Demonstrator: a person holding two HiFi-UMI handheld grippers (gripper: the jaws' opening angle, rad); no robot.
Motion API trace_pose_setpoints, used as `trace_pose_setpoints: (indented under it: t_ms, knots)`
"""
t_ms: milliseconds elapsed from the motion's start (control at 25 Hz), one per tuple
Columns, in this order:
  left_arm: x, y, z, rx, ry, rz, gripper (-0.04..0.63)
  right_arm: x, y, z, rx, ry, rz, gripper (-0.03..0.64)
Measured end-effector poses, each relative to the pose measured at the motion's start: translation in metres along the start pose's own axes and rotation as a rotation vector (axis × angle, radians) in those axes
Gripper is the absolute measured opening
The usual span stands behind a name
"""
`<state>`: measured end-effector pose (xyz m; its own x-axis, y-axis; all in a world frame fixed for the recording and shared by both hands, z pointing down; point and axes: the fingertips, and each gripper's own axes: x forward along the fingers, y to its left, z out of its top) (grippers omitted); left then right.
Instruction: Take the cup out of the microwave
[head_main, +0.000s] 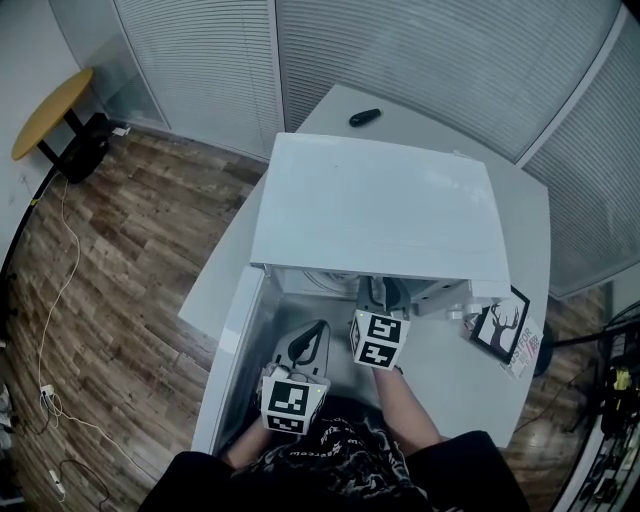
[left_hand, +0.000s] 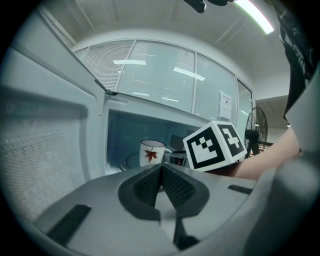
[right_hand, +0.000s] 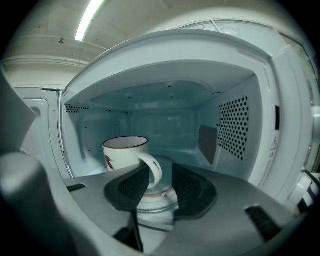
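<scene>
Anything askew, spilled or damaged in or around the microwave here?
Nothing stands out. The white ceramic cup with a red leaf print stands upright inside the open white microwave, with no spill or damage visible.

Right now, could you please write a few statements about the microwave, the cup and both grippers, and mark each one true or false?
1. The door of the microwave is open. True.
2. The cup stands on the table outside. False: it stands upright inside the microwave.
3. The right gripper has its jaws apart, with the cup's handle between them. True.
4. The left gripper holds the cup. False: its jaws are together with nothing between them, short of the cup.
</scene>
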<state>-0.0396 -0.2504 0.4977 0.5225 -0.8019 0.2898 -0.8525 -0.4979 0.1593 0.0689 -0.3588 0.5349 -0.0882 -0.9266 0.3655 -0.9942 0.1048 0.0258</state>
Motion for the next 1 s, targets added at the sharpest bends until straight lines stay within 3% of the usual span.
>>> trace_pose_setpoints:
  t_ms: [680,840,1000]
  knots:
    - [0.004,0.004,-0.005,-0.025,0.013,-0.013,0.006,0.016,0.0,0.001,-0.037,-0.022,-0.001,0.104]
    - [0.004,0.005,-0.006,-0.025,0.019,-0.02,0.006,0.016,0.004,0.005,-0.055,-0.039,0.007,0.054]
    - [0.007,0.006,-0.006,-0.023,0.023,-0.019,0.006,0.017,0.002,0.005,-0.051,-0.038,0.008,0.051]
